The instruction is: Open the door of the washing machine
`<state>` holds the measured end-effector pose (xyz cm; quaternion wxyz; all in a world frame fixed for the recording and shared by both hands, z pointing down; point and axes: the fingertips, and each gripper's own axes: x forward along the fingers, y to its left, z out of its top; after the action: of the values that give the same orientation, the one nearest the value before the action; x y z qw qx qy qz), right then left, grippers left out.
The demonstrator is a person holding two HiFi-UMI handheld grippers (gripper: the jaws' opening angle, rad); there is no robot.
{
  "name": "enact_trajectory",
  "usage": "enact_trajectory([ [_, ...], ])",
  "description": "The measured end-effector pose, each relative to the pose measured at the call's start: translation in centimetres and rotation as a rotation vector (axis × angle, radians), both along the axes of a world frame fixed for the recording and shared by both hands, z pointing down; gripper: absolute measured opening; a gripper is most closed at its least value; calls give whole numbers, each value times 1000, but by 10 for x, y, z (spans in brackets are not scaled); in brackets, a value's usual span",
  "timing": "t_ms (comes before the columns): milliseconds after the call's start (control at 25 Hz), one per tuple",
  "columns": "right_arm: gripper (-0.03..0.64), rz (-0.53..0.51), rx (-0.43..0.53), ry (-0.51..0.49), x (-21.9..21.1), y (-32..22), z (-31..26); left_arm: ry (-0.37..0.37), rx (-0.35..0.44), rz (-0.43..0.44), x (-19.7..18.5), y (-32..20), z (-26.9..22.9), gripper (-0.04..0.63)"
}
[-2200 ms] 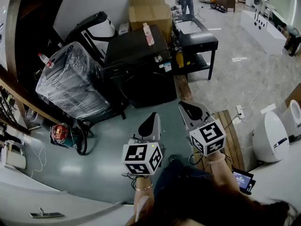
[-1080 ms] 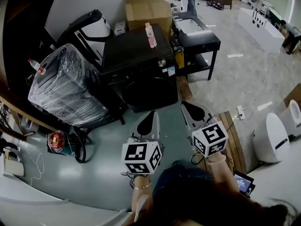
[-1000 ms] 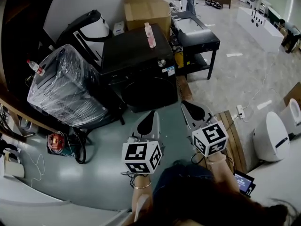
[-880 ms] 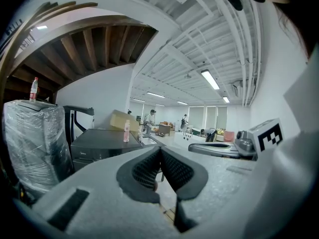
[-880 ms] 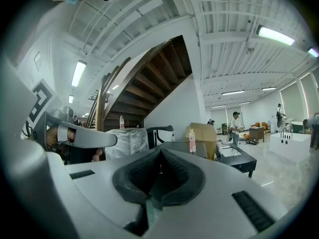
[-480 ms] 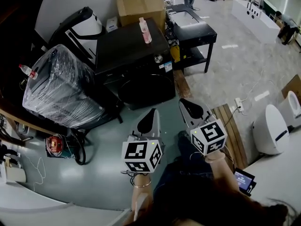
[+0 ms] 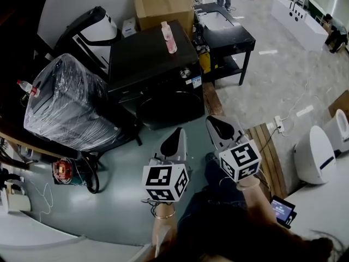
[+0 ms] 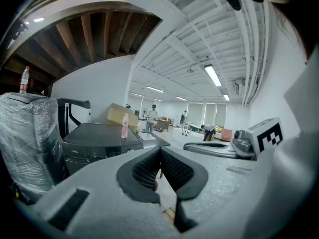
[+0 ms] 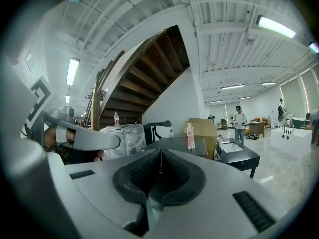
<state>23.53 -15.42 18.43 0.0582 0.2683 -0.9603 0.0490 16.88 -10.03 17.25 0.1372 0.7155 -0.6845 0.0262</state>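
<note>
Floor (image 7: pixel 120 195) of smooth grey-green runs through a wide hall under a dark wooden staircase (image 9: pixel 144 78). On it the black washing machine (image 7: pixel 152 64) stands by the white wall with its round door (image 7: pixel 166 109) closed, a pink bottle (image 7: pixel 169 37) upright on top, a plastic-wrapped appliance (image 7: pixel 65 108) just left and a black desk (image 7: pixel 229 37) just right. Left hand-held gripper (image 7: pixel 177 134) and right hand-held gripper (image 7: pixel 217 125) hang side by side, apart from the door, jaws pressed together on nothing.

Warehouse-like hall: wrapped appliance (image 7: pixel 68 105), cardboard box (image 7: pixel 163 7)
</note>
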Motion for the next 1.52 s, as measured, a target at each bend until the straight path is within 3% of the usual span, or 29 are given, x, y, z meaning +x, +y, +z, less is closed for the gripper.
enact_trajectory([
  [720,0,-51,-70,55,-62,-140,39,76,-41,-38,-56,-142,29,14],
  [1080,0,-110,-93,112,-88,-196,73,112,-89,-61,-73,-202,67,14],
  [1520,0,-217,-108,189,-111,-237,124,118,-147,-105,-86,-241,111,14],
])
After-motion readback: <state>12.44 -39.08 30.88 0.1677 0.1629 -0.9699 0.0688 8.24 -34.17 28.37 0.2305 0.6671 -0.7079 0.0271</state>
